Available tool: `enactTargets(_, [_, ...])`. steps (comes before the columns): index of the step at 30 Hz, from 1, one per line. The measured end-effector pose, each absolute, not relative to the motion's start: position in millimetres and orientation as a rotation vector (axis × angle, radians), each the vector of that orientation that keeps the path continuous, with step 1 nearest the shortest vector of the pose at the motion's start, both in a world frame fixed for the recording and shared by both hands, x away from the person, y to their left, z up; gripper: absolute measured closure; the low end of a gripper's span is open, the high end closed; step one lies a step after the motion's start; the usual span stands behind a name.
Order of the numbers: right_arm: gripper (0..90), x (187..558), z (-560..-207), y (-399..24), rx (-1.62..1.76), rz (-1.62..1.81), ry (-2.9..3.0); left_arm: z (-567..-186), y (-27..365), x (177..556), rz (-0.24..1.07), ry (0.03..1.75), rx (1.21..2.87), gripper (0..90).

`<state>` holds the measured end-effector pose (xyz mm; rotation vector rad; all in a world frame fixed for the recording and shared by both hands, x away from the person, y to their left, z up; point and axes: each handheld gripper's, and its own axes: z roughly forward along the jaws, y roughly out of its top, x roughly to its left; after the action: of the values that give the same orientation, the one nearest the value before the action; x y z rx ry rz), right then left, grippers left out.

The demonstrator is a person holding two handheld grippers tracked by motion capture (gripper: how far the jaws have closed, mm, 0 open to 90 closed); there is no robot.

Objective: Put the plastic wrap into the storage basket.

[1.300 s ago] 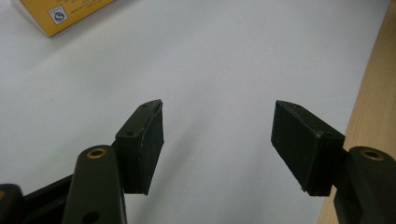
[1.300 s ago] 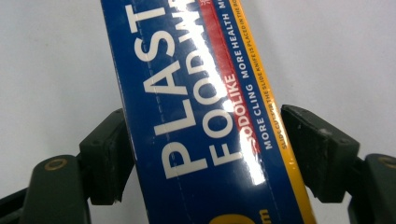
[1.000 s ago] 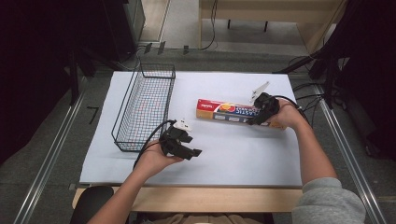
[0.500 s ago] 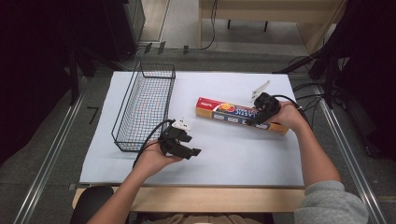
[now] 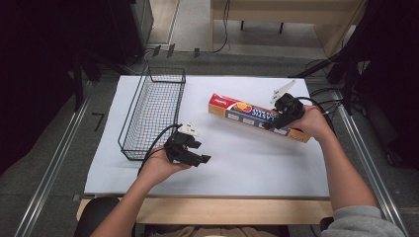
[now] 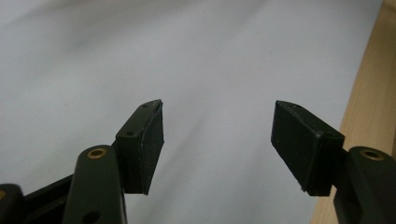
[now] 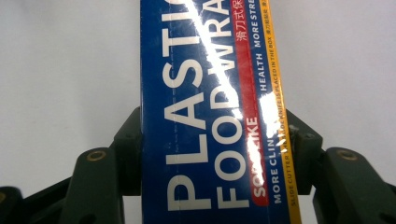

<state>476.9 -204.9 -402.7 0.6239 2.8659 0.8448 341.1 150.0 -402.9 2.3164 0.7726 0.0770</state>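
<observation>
A long box of plastic food wrap [image 5: 242, 112], blue with a red end, lies slanted across the white sheet at the right. My right gripper [image 5: 274, 121] is shut on its right half. In the right gripper view the box [image 7: 205, 93] runs up between the jaws, which press on both of its sides at the right gripper [image 7: 212, 140]. My left gripper [image 5: 199, 152] rests low at the centre front, open and holding nothing. In the left gripper view it [image 6: 217, 126] has only the white sheet between its pads [image 6: 149, 140].
A black wire basket [image 5: 167, 69] stands at the left of the white sheet [image 5: 247, 168], close to my left hand. The wooden table edge [image 5: 222, 210] runs along the front. Cables trail off the table's right side [image 5: 326, 94].
The box's left end has shifted slightly toward the far side while my right gripper keeps hold of it. My left gripper has stayed in place.
</observation>
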Motion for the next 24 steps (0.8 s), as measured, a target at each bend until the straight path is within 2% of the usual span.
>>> enactTargets(24, [40.6, 387, -393, -202, 0.513, 0.829, 2.924, -356, 149, 335, 0.091, 0.609, 2.334, 34.5])
